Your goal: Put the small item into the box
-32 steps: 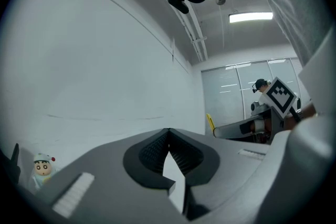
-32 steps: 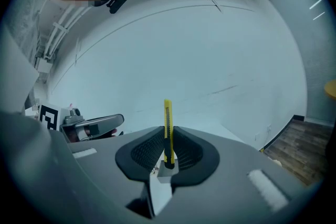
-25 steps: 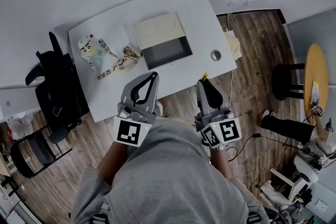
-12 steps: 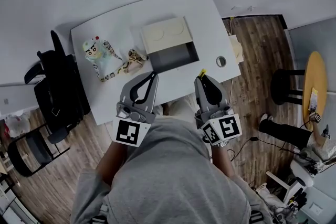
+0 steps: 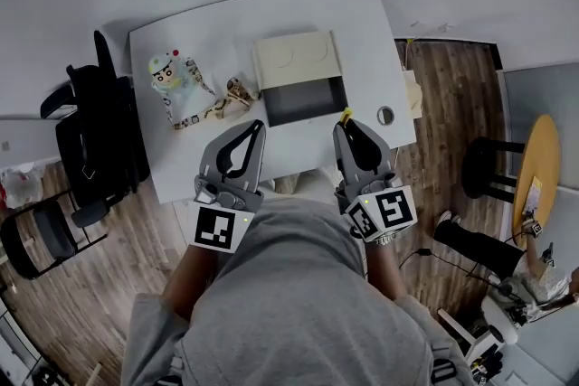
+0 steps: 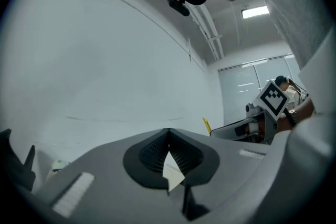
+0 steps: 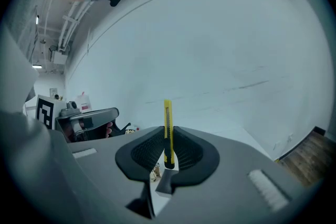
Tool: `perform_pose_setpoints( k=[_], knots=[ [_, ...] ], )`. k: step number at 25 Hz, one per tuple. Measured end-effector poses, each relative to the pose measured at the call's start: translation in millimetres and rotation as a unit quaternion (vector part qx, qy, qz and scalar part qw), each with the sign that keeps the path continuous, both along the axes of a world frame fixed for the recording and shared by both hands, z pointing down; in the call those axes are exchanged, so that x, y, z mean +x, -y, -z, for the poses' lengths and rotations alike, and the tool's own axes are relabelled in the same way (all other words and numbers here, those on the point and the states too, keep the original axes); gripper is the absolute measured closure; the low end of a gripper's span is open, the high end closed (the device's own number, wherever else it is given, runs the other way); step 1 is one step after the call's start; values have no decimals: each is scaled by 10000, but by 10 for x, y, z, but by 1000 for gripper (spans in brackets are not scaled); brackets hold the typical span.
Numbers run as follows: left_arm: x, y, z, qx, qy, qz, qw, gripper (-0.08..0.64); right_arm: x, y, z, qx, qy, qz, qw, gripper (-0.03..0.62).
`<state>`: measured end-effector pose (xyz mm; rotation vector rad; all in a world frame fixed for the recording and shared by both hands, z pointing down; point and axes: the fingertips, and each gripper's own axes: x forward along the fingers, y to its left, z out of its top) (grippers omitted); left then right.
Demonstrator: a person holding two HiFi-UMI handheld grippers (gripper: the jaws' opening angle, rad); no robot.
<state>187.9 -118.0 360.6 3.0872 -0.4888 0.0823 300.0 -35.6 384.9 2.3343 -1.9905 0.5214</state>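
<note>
An open box (image 5: 301, 79) sits on the white table (image 5: 362, 32), its cream lid (image 5: 297, 59) folded back and its dark inside (image 5: 304, 101) facing me. My right gripper (image 5: 344, 126) is shut on a thin yellow utility knife (image 5: 346, 115), just in front of the box's right front corner. In the right gripper view the knife (image 7: 167, 122) stands upright between the jaws of that gripper (image 7: 168, 134). My left gripper (image 5: 257, 126) is shut with nothing in it, near the box's left front corner. The left gripper view shows its jaws (image 6: 168, 135) closed against a bare wall.
A cartoon doll (image 5: 170, 75) and a patterned snake-like toy (image 5: 215, 106) lie left of the box. A round grommet (image 5: 385, 115) sits near the table's right edge. A black chair (image 5: 89, 140) stands at the table's left, and a stool (image 5: 484, 165) on the wooden floor to the right.
Both grippers have come forward over the table's front edge, closer to the box. The knife stays clamped in the right gripper, and the left stays shut.
</note>
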Motion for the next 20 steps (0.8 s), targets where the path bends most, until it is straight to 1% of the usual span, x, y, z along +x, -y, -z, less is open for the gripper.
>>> perform_pose_setpoints(
  k=[5, 8, 11, 15, 20],
  knots=[
    [42, 58, -14, -91, -85, 448, 9989, 557, 69, 165, -56, -131, -36, 493, 9987, 525],
    [65, 66, -70, -157, -8, 679, 9976, 557, 101, 249, -109, -238, -36, 793, 9966, 525],
    [124, 75, -112, -182, 36, 878, 9960, 557, 163, 330, -162, -343, -64, 1065, 9937, 525],
    [216, 91, -141, -199, 48, 1110, 9936, 557, 278, 440, -238, -505, -227, 1353, 9892, 525],
    [302, 105, -133, -160, 47, 1402, 9900, 557, 365, 557, -383, -675, -193, 1722, 9826, 525]
  ],
)
